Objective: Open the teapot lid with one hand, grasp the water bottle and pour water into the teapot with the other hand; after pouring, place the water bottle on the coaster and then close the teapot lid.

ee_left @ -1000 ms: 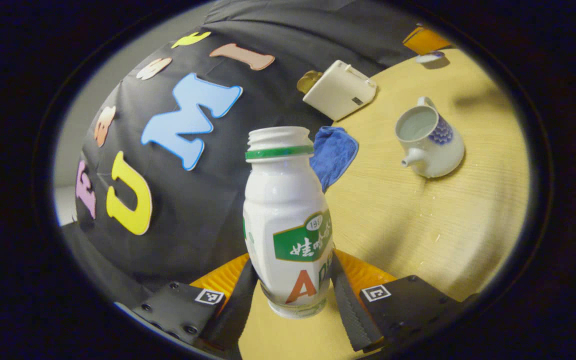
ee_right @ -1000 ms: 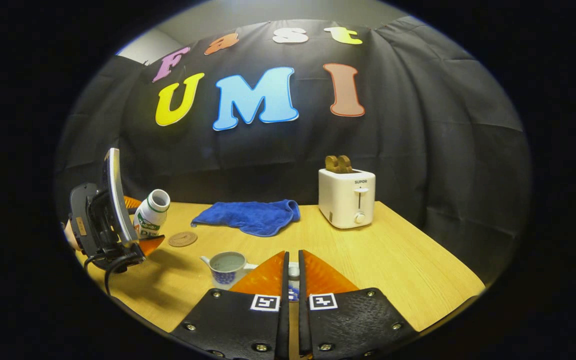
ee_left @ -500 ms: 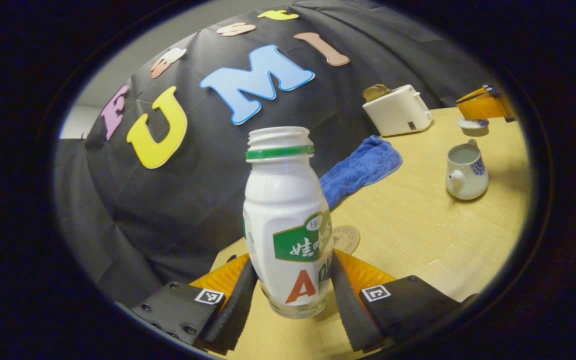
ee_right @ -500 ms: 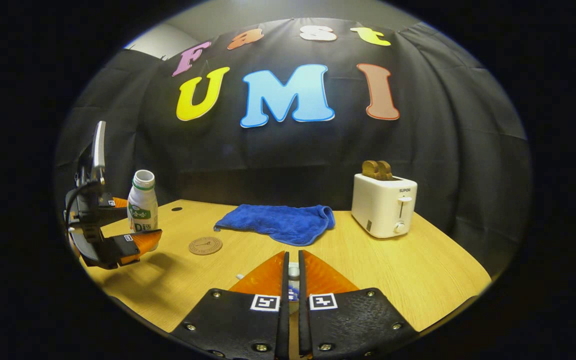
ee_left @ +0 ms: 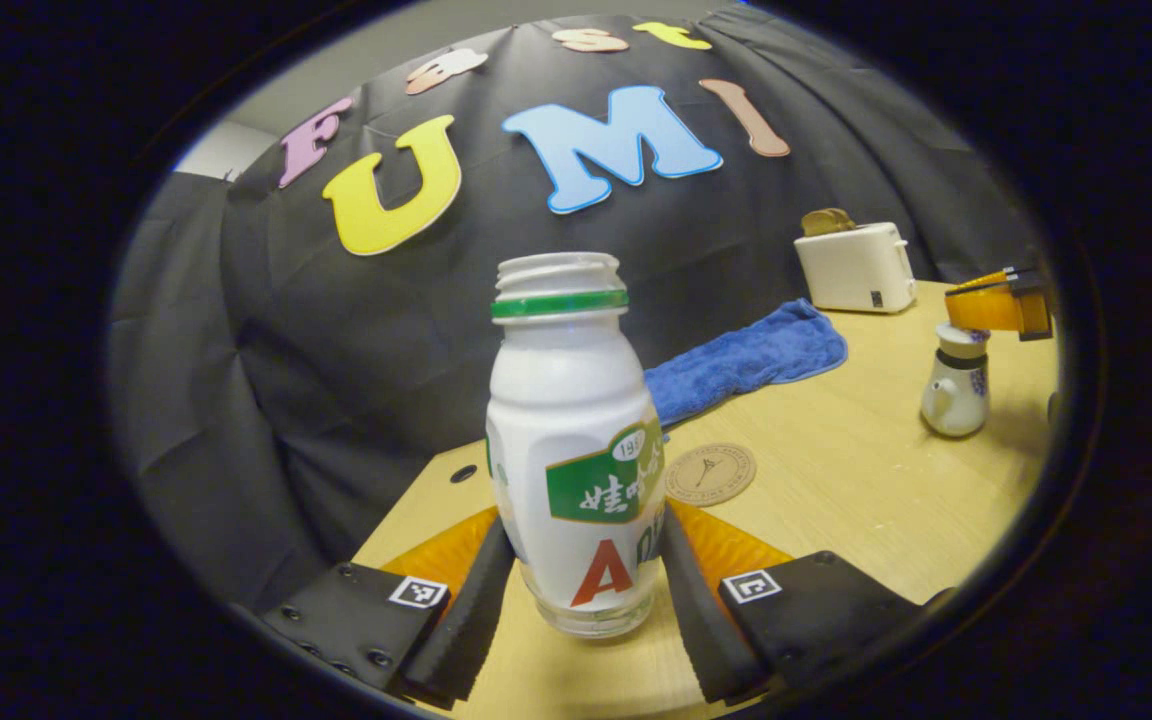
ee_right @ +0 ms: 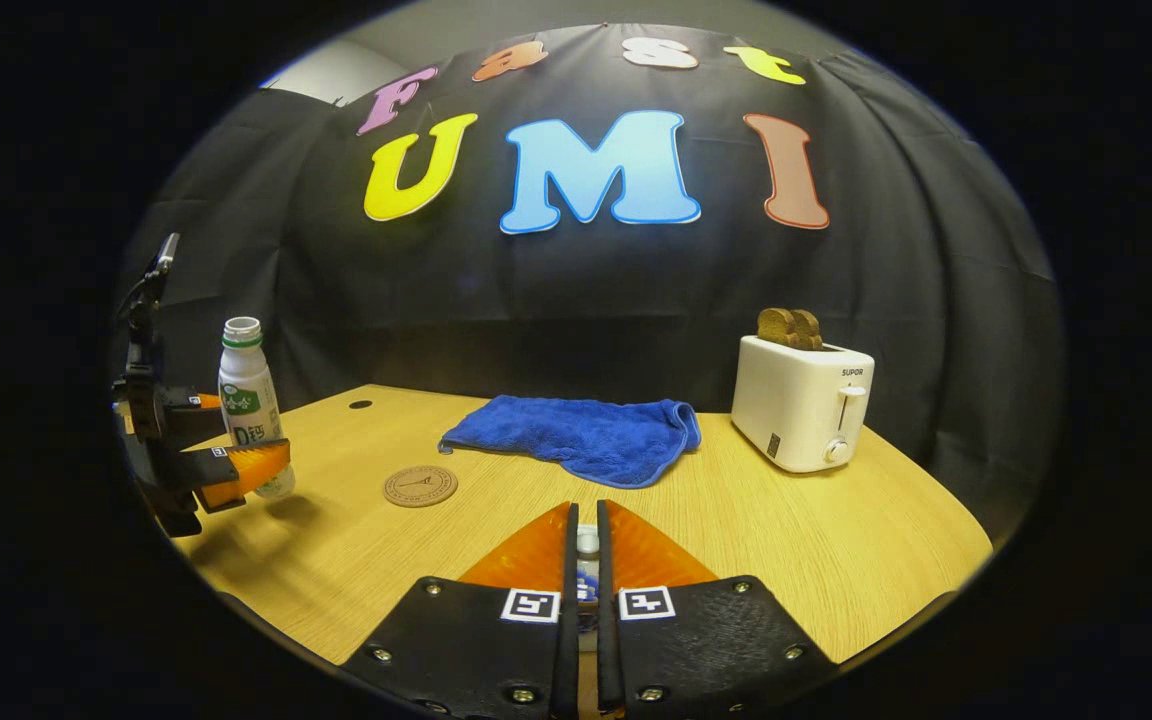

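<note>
Bottle (ee_left: 568, 440), upright between the left gripper's (ee_left: 586, 585) clenched fingers, should settle level onto the coaster (ee_left: 709, 473) just beside it.

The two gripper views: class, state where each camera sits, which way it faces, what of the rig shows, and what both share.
Left gripper view: rides the left claw, facing along the table; its fingers clamp the bottle.
Right gripper view: rides the right claw, facing the booth wall; its fingers pinch the teapot lid.
Shared: coaster, blue cloth, toaster, bottle.
</note>
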Motion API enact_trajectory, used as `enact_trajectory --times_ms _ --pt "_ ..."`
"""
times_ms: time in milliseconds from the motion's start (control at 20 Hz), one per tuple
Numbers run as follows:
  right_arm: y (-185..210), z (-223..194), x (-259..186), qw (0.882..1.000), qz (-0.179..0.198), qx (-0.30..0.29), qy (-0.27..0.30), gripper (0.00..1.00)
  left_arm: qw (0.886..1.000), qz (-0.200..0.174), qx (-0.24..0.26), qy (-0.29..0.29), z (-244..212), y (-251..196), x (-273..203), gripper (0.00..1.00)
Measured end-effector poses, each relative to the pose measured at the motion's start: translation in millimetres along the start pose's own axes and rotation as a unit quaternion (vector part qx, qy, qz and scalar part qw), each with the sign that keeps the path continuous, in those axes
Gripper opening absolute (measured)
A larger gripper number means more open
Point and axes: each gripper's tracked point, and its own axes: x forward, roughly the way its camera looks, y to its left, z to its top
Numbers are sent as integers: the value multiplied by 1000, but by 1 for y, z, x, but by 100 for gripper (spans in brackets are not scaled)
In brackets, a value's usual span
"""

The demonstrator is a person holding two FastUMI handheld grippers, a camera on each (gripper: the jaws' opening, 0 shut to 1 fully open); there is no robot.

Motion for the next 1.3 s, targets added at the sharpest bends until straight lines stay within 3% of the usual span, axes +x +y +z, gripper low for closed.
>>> enact_trajectory --times_ms 700,850,900,1050,1150,1250,1300 --pt "1 -17 2 1000 -11 -9 7 7 999 -14 -45 -25 18 -6 -6 91" --pt "-1 -18 3 1000 -16 -8 3 11 998 -19 -56 -27 26 -8 4 91" --pt "-5 -18 4 1000 -21 -7 -1 12 997 -21 -63 -30 31 -8 7 84" --pt "-6 -19 1 1000 -13 13 -5 43 996 -31 -82 -33 45 -12 21 84" --pt "-7 -20 1 999 -6 30 -7 51 994 -39 -94 -29 50 -15 33 88" --pt "-12 -17 -1 999 -11 36 -12 68 993 -48 -106 -28 55 -21 44 84" --pt "-13 -14 -3 999 -13 38 -17 72 992 -52 -113 -26 57 -23 50 91"
